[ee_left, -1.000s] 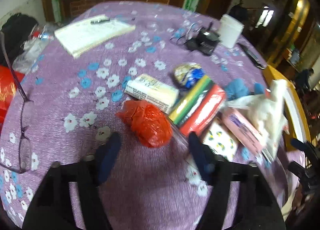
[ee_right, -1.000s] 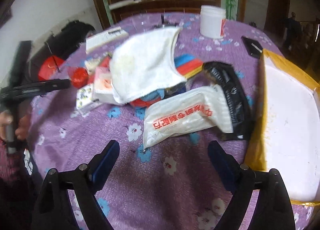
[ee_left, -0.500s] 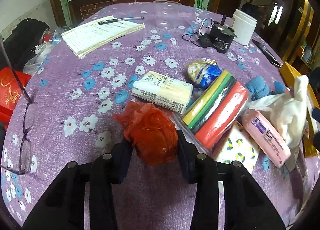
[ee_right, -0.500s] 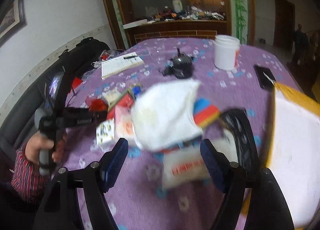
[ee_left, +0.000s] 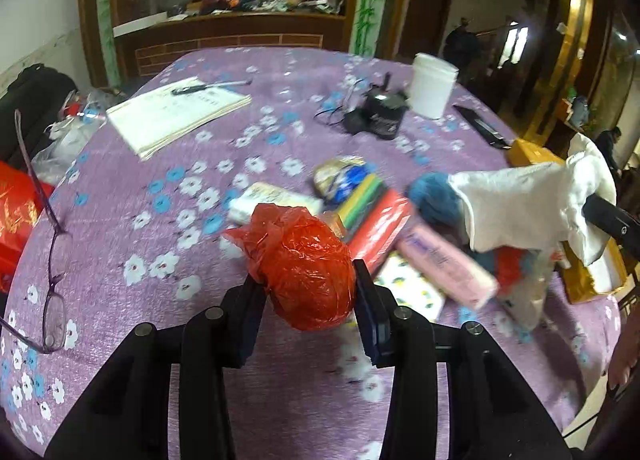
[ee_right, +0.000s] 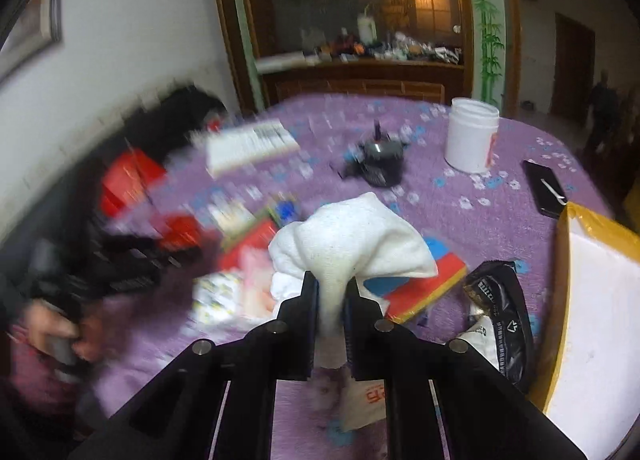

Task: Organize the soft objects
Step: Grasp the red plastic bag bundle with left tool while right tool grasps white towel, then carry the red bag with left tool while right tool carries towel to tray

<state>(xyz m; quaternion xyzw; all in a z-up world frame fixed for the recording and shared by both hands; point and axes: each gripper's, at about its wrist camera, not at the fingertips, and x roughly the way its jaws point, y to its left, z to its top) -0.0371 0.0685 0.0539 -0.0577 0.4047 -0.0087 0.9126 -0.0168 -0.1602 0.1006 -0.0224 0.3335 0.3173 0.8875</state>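
While both tongs are loaded, left gripper [ee_left: 308, 296] pinches the red plastic bundle [ee_left: 306, 268] clear of the purple tablecloth [ee_left: 168, 228]. Right gripper [ee_right: 331, 300] has just closed, jaws now pinching the white cloth [ee_right: 352, 240], bunched and hanging, likely lifted for sorting. Beyond: pile of packets [ee_left: 384, 228], yellow-edged box [ee_right: 592, 300] probably the drop spot, white tub [ee_right: 472, 140] far back.
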